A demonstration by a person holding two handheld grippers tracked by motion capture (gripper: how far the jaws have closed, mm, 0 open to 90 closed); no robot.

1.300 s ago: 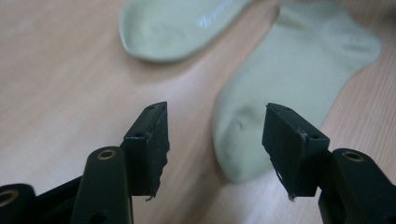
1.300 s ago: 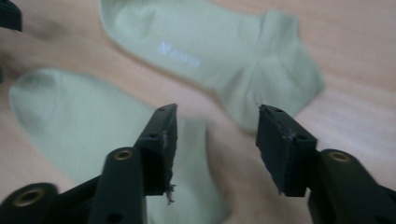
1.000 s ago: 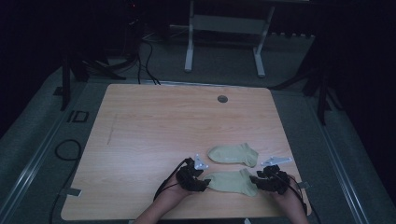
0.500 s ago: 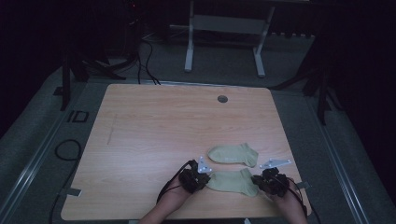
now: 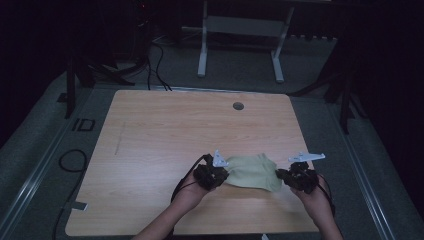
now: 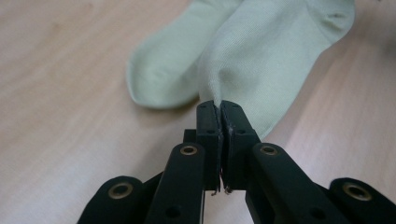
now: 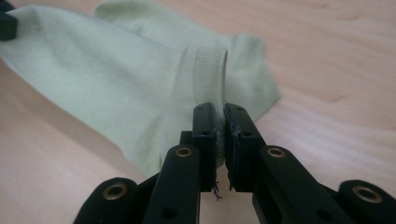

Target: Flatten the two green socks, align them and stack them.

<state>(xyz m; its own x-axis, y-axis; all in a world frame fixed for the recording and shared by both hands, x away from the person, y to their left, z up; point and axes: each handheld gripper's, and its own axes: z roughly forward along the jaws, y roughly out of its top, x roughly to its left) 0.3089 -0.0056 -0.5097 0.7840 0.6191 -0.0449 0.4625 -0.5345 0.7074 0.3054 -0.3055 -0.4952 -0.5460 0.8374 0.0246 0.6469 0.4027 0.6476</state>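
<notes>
Two pale green socks are on the wooden table (image 5: 165,140). One sock (image 5: 252,174) is stretched between my grippers and raised off the table. My left gripper (image 5: 221,175) is shut on its toe end (image 6: 261,60); the jaws (image 6: 219,106) pinch a fold of fabric. My right gripper (image 5: 284,176) is shut on the ribbed cuff (image 7: 208,70), and its jaws have just been closing onto it. The second sock (image 6: 161,74) lies flat on the table behind the held one, and its edge (image 7: 254,79) shows past the cuff.
A round cable hole (image 5: 238,106) sits near the table's far edge. Bare wood spreads to the left and far side. The table's front edge is close under the person's forearms (image 5: 170,220). Cables (image 5: 72,160) lie on the floor at the left.
Both grippers have shut on the ends of the near sock and lifted it. It now hangs between them, over the sock that lay farther back.
</notes>
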